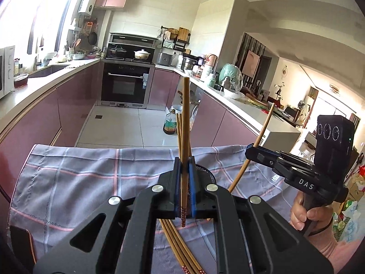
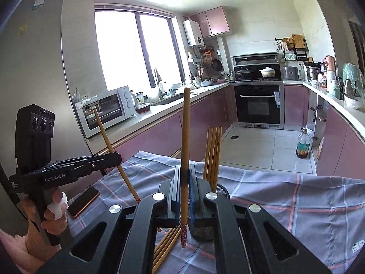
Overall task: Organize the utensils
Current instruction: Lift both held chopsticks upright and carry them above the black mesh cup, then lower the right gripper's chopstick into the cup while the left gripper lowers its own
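Each hand-held gripper, left gripper (image 1: pixel 184 159) and right gripper (image 2: pixel 184 169), clamps one chopstick (image 1: pixel 186 123) upright at frame centre. Best lowered tip-first into the mesh holder (image 2: pixel 222 190), clear of the chopsticks already standing there.

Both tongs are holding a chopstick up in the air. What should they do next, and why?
Probably drop them into the mesh holder: each of the tongs, left and right, grips one chopstick, and other chopsticks already stand there.
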`<state>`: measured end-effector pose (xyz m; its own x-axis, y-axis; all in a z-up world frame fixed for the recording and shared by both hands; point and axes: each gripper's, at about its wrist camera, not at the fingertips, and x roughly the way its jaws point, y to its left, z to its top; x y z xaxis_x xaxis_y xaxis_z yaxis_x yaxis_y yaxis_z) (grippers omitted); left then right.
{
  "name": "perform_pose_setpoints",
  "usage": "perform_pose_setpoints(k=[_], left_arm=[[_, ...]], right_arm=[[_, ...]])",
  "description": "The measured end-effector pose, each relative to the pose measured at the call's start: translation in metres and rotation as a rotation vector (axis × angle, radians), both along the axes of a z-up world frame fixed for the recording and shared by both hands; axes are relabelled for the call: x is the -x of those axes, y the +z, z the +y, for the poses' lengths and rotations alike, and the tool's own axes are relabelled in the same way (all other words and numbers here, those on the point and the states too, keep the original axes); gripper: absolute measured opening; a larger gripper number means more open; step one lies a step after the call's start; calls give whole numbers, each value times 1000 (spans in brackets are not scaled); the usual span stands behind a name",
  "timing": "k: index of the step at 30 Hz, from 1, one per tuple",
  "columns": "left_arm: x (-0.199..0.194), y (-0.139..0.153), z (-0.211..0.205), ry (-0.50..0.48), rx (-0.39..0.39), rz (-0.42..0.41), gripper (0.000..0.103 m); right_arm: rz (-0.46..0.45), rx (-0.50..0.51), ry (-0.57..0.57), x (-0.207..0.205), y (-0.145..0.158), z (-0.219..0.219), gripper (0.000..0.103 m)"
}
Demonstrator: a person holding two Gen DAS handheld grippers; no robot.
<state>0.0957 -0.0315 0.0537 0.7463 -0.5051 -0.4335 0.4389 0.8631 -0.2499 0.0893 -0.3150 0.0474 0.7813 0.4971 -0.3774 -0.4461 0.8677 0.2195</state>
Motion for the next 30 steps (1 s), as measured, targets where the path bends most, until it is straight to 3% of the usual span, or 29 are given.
perform_pose_setpoints(k=[16, 30], left_arm=[[-17, 40, -27, -20, 8, -81, 7], [-42, 28, -44, -26, -19, -42, 7]], right_arm=[[-78, -1, -36, -15, 28, -9, 5], [-37, 27, -67, -35, 17, -5, 5]])
